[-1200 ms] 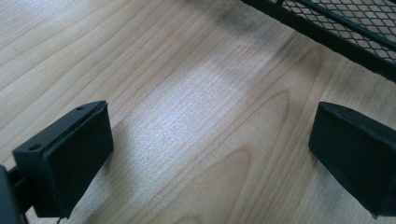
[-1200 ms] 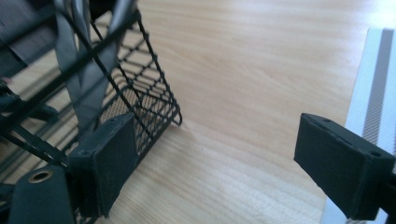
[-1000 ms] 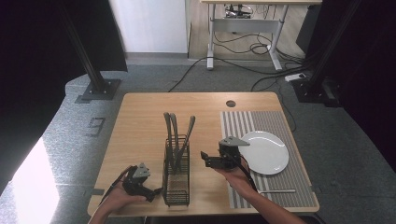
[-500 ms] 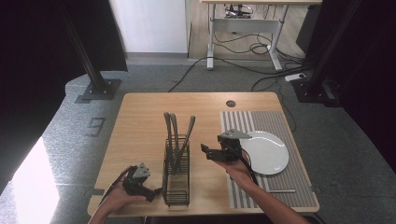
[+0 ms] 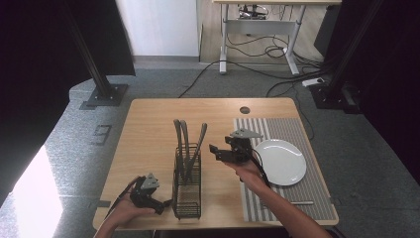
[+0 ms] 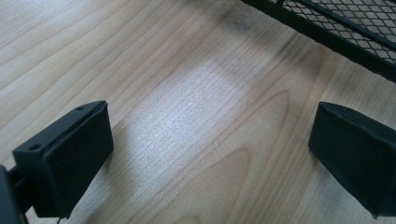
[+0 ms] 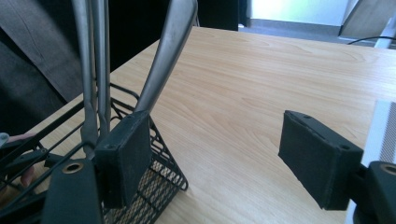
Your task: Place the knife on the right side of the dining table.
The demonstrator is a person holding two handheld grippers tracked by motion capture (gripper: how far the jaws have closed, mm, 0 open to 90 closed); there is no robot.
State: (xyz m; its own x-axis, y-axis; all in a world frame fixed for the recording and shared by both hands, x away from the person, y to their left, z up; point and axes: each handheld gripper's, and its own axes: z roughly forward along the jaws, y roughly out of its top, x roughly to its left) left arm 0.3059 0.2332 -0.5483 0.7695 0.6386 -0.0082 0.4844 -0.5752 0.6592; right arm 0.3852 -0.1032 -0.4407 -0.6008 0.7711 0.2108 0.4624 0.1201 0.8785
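Your right gripper (image 7: 215,154) has just been narrowing its jaws, though they stand apart with nothing pressed between them; since a second ago it has lifted off the striped mat (image 5: 292,129) toward the leaning utensil handle (image 7: 163,51) in the black wire caddy (image 5: 187,184), likely lining up to pull that piece for the setting beside the white plate (image 5: 280,161). Your left gripper (image 6: 210,154) rests wide open and empty on the wooden table (image 6: 187,116), just beside the caddy's base.
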